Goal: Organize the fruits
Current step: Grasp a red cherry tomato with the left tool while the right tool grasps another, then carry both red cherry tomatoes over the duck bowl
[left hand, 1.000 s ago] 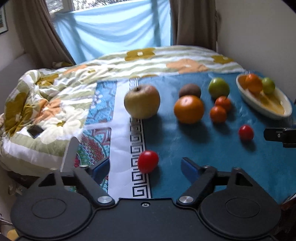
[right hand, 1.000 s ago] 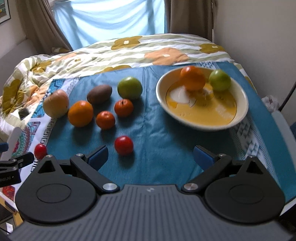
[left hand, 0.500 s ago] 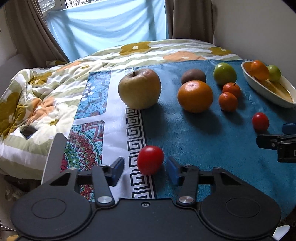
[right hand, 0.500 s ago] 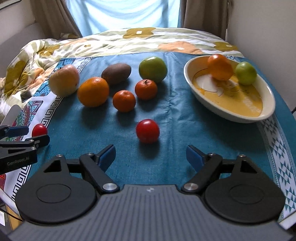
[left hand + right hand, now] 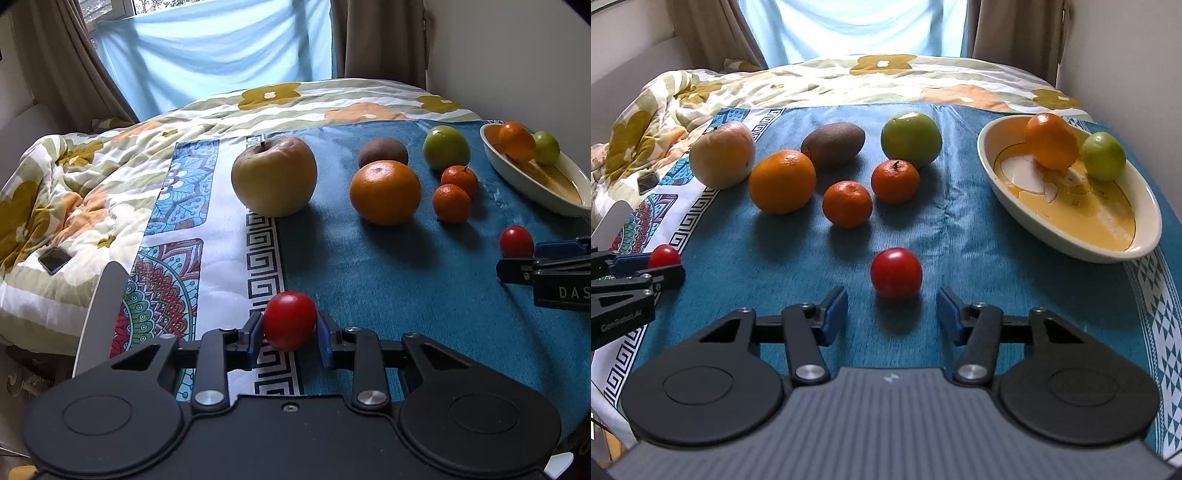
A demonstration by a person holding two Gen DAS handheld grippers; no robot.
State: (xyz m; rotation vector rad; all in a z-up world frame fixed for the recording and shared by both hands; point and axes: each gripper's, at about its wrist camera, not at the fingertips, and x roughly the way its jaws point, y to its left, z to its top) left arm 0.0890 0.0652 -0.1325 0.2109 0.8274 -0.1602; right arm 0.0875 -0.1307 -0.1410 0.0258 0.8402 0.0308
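Fruits: small round red tomato [image 5: 290,320] is pinched in left gripper [image 5: 290,334] on patterned cloth border; second small red tomato [image 5: 896,272] lies at 12 o'clock just ahead of right gripper [image 5: 892,314], whose spread jaws have just been closing, pads clear; oval cream bowl [image 5: 1145,242] at 2 o'clock.

Changes since a second ago: my left gripper [image 5: 290,334], then wide open, has closed and now clamps its small red tomato [image 5: 290,320] at the cloth's patterned border. My right gripper [image 5: 892,314] has been narrowing, pads either side of a second tomato [image 5: 896,272], not touching.
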